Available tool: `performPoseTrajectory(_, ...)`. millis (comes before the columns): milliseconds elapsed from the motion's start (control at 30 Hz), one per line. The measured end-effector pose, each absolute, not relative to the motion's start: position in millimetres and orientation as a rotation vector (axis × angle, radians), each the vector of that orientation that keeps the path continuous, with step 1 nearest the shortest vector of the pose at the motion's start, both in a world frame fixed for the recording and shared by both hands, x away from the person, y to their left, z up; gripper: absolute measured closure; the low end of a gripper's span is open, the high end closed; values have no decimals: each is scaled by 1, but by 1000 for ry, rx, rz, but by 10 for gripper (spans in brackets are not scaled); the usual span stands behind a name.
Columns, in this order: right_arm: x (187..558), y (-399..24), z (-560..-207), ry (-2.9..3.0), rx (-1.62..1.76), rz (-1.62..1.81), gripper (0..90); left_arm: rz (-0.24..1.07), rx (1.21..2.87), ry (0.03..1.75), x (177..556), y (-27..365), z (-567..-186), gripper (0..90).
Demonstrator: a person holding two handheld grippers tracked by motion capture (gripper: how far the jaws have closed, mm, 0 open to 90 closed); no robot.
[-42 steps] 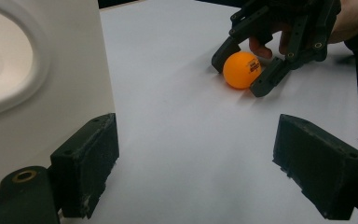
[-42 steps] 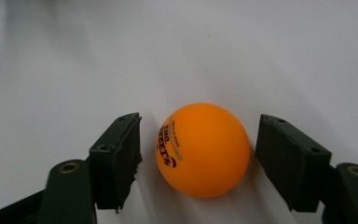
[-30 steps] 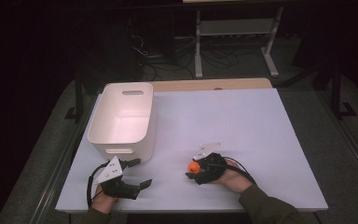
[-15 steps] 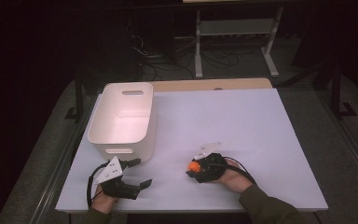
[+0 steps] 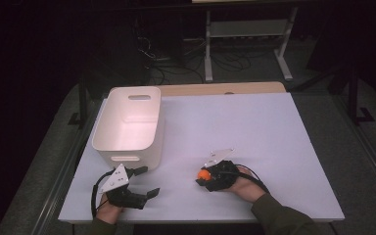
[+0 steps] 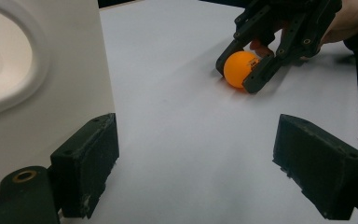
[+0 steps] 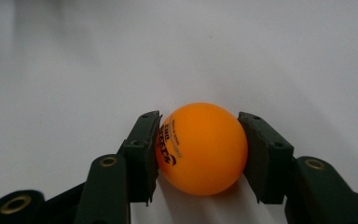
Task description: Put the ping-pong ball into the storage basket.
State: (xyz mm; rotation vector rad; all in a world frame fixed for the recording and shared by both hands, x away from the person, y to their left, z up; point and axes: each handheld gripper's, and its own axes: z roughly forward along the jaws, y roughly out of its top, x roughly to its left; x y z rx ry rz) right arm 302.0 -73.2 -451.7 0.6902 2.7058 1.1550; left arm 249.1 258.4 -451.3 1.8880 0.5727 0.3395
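- Dark room all round, with a metal-legged stand [image 5: 247,36] and loose cables on the floor behind a white table [image 5: 274,127] that takes up the middle of the high view.
- On the table's left part stands a white plastic bin [image 5: 127,125] with a slot handle in its far wall; its near wall also fills the left edge of the left gripper view.
- Near the front edge, right of the bin and well apart from it, the right gripper [image 5: 204,176] lies low over the table in a person's right hand [image 5: 245,183].
- Its jaws have just been closing, and they now press on both sides of an orange ping-pong ball [image 7: 201,147]; black print shows on the ball's left side.
- The ball rests on the table surface while clamped, as the left gripper view [image 6: 241,69] also shows.
- The left gripper [image 5: 146,182] sits at the front left corner, just before the bin, held in the left hand [image 5: 108,209].
- Its jaws stand wide apart with bare table between them, holding nothing.
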Motion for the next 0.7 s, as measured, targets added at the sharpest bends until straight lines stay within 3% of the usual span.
performPoseTrajectory(700,302,-75,-446,2708,705,1187,492,341,1888,571,249,258,-451,141)
